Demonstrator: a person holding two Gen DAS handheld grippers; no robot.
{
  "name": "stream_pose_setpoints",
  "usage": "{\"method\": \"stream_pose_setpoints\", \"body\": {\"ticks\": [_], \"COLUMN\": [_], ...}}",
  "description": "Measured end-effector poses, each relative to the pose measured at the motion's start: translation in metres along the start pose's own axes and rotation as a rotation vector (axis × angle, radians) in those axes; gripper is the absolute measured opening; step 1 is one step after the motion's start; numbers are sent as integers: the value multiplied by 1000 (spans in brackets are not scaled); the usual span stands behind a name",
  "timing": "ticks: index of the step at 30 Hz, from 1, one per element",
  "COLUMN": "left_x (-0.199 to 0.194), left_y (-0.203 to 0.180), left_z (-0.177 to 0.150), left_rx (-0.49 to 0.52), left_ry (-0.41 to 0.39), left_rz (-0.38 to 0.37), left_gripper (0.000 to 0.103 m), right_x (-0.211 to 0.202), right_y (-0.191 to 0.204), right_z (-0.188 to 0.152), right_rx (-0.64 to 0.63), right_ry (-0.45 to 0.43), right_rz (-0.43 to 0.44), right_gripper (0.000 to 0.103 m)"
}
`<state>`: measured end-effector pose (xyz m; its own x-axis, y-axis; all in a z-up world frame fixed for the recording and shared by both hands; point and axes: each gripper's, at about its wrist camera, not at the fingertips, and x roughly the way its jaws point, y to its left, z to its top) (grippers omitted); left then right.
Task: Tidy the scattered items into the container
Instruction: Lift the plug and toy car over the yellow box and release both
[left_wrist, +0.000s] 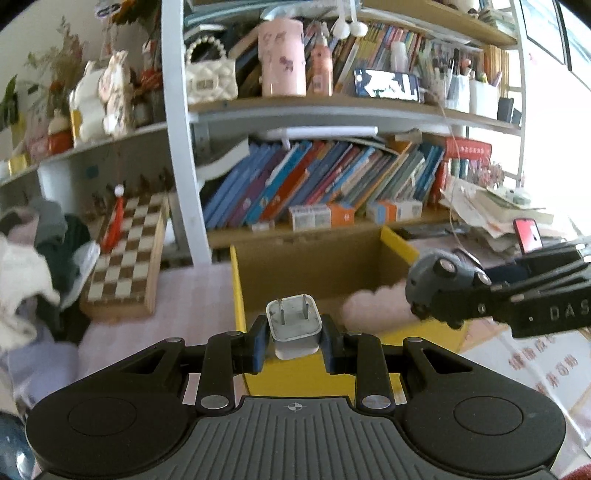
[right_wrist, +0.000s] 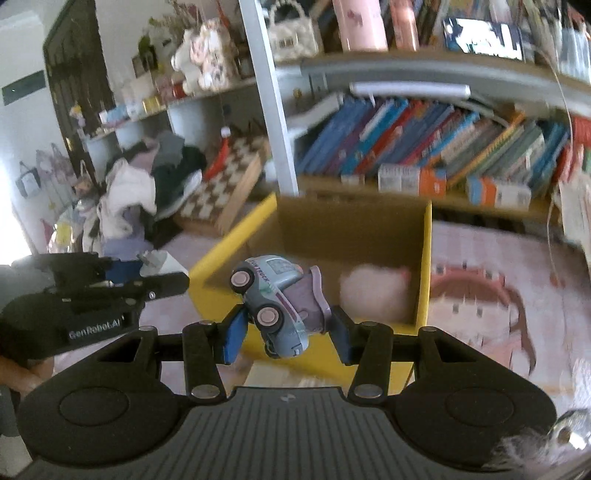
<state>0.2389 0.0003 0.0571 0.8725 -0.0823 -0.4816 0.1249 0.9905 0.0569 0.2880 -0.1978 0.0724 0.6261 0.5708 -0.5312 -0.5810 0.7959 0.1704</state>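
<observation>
We hold a white charger (left_wrist: 294, 326) in the left gripper (left_wrist: 294, 345), its jaws pinched shut on the plug's sides, the two metal prongs pointing away from us and tilted upward; it hangs just in front of the near wall of the box (left_wrist: 240, 291), a yellow-edged carton with a brown inside. In the right gripper (right_wrist: 286, 332) we hold a toy truck (right_wrist: 275, 299), pale blue with pink wheels and a lilac rear, tipped nose-down; the blue pads (right_wrist: 234, 338) press on its body from either side, so the jaws stand part-way closed around it. The truck too sits over the near edge of the box (right_wrist: 424, 258), not yet inside. On the box floor lies a pink fluffy thing (right_wrist: 373, 291), against the right wall; we cannot tell what it is.

From the left wrist view the right gripper (left_wrist: 436, 291) reaches in from the right, over the box's near right corner, the truck's dark underside and wheels facing us; from the right wrist view the left gripper (right_wrist: 159, 273) comes in from the left, beside the box, the charger (right_wrist: 159, 260) showing at its tip.

The box rests on a pink printed mat (right_wrist: 498, 288); left of it a chessboard (left_wrist: 125, 254) leans near a heap of clothes (left_wrist: 40, 258); behind stands a shelf of slanting books (left_wrist: 325, 181).
</observation>
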Motion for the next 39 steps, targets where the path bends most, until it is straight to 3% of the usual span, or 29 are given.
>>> {"method": "stream_pose_setpoints", "body": {"ticks": [6,12,21,24,32,37,39], "left_x": [29,67,150,174,215,222,224], "left_y": [1,7,6,10,9,3,0], "left_z": [26,39,47,47,45,46,44], "left_rx": [37,65,146,154,152,190,217], "left_ry": [-9,56,230,283,406,419,422], "left_rz": [25,38,45,52,27,24,26], "left_gripper": [27,27,27,27,27,28,28], "right_x": [29,74,169,196,233,248,252], "right_y": [-22,-40,-44,-44,-51,-55,-57], "right_z": [42,66,82,80,68,60,59], "right_rx": [-70,-135,-251,-326,-429,-466,-460], "right_ry": [-27,19,233,305,443,502,519], "right_rz": [-15,-18,-14,-51,-58,-43,-37], "right_gripper": [45,45,46,46,46,46,39]}}
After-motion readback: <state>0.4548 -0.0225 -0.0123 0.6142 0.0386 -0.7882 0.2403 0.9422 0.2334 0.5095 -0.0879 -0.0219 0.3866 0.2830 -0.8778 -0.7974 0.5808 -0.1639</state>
